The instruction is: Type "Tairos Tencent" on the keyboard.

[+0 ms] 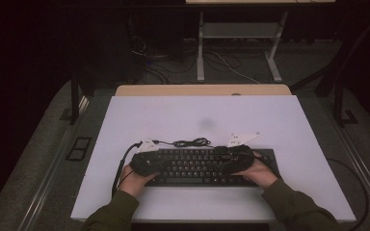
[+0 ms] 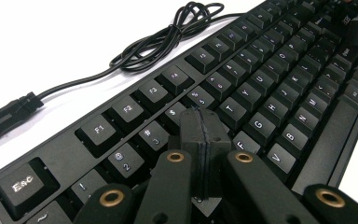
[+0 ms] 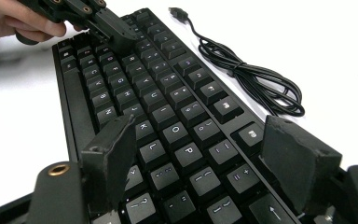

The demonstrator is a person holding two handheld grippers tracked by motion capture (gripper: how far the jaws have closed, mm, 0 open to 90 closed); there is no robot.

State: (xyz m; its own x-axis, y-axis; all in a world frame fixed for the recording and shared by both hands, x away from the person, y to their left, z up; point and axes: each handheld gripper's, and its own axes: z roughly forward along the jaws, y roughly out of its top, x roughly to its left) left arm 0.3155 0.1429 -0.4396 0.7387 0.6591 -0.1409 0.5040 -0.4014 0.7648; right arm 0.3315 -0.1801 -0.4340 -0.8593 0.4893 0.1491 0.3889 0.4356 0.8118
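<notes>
A black keyboard (image 1: 197, 166) lies near the front edge of the white table (image 1: 197, 110). Its black cable (image 1: 190, 142) is coiled just behind it. In the left gripper view my left gripper (image 2: 200, 116) is shut, its joined tips resting on the keys (image 2: 261, 84) around the number row and the R key, with nothing between them. My right gripper (image 3: 200, 123) stands open over the keyboard's right half, one jaw by the K and L keys, the other by the top row. The left gripper (image 3: 121, 35) and the hand (image 3: 14, 21) holding it are at the keyboard's far end in the right gripper view.
The cable's loose coil (image 3: 251, 74) and its USB plug (image 3: 179, 13) lie on the table behind the keyboard. A faint dark smudge (image 1: 206, 124) marks the table's middle. Beyond the wooden back edge (image 1: 202, 90) stand another desk's legs (image 1: 200, 48) and floor cables.
</notes>
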